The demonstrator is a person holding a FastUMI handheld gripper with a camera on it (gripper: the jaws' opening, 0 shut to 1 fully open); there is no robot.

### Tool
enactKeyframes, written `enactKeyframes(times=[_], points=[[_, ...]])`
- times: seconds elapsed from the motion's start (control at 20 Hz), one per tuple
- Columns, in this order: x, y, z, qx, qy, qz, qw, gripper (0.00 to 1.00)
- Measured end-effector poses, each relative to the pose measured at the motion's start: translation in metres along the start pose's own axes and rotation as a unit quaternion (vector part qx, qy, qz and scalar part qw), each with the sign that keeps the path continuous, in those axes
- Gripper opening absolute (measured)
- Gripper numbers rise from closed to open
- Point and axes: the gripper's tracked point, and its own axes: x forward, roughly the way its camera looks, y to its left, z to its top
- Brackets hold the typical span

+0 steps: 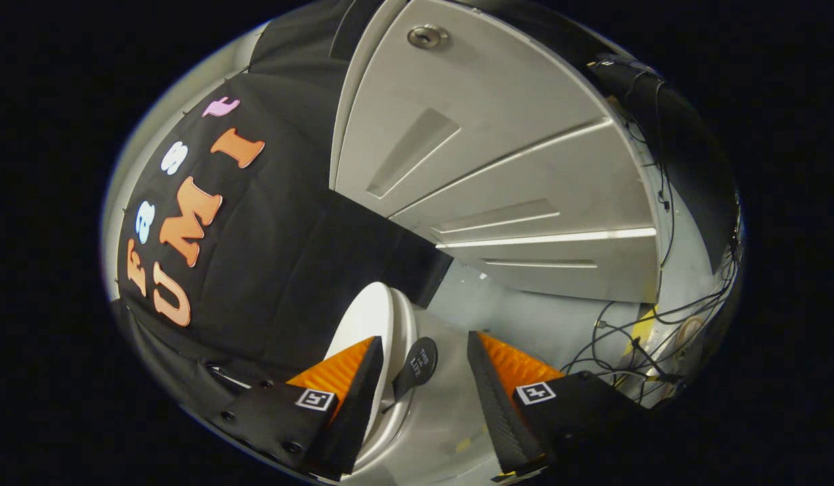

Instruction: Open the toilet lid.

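Observation:
The white toilet lid (pixel 368 316) shows edge-on just beyond my left finger (pixel 349 378), tilted in this slanted view. A second white rim (pixel 408 322), either the seat or the bowl's edge, runs close beside it. A round black tab (pixel 417 364) sticks out from the lid's edge and sits between my fingers, nearer the left one. My gripper (pixel 423 339) is open, its orange-and-black fingers spread wide. The right finger (pixel 504 385) stands apart over the grey floor. Neither finger presses on the tab or the lid.
Grey cabinet doors (pixel 498 162) with a round lock (pixel 427 36) stand beyond the toilet. Black cloth (pixel 288 236) hangs behind the lid. Loose cables (pixel 633 344) lie on the grey floor (pixel 525 317) past the right finger.

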Motion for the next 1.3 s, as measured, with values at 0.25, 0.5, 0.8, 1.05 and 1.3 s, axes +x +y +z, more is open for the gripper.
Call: enactKeyframes(times=[0.25,0.5,0.8,1.05,1.3], points=[[0.018,-0.002,-0.015,0.011,0.029,0.017,0.999,0.60],[0.022,0.007,-0.017,0.005,0.033,0.035,0.999,0.24],[0.015,0.027,-0.009,0.030,0.030,0.059,0.997,0.08],[0.003,0.070,0.010,-0.013,-0.002,0.081,0.997,0.08],[-0.023,0.133,0.026,-0.055,-0.033,0.101,0.993,0.08]])
